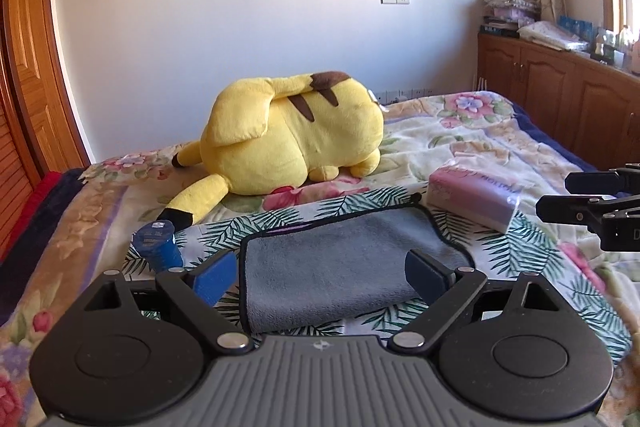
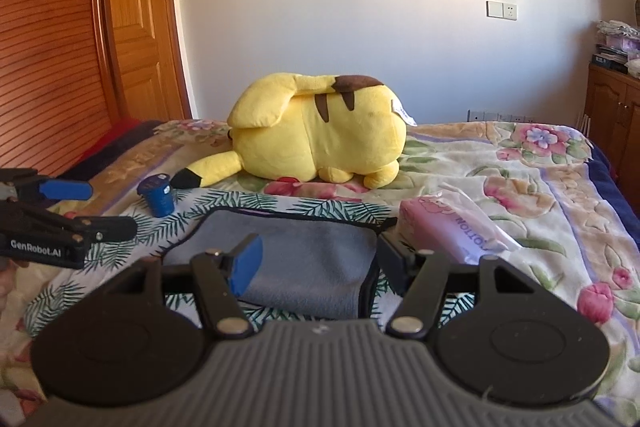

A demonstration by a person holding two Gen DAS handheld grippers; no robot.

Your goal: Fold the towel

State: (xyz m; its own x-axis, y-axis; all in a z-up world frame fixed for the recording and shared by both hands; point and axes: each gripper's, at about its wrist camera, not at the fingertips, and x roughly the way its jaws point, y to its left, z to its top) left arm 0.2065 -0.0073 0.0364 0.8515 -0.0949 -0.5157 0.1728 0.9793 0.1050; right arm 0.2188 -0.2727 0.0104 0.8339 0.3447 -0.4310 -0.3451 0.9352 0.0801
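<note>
Grippers hang spread wide, holding nothing: left gripper [image 1: 320,277] and right gripper [image 2: 318,265] above the towel's near edge. That gray towel [image 1: 344,267] lies folded on the bedspread [image 1: 460,139], blue can [image 1: 158,247] left, pink pack [image 1: 472,199] right, plush toy [image 1: 292,135] behind.

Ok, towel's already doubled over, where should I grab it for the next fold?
Take the gray towel by its two near corners, coming in low from the front edge: it lies flat, the rounded fold faces you, and both open grippers, left gripper and right gripper, already straddle it.
</note>
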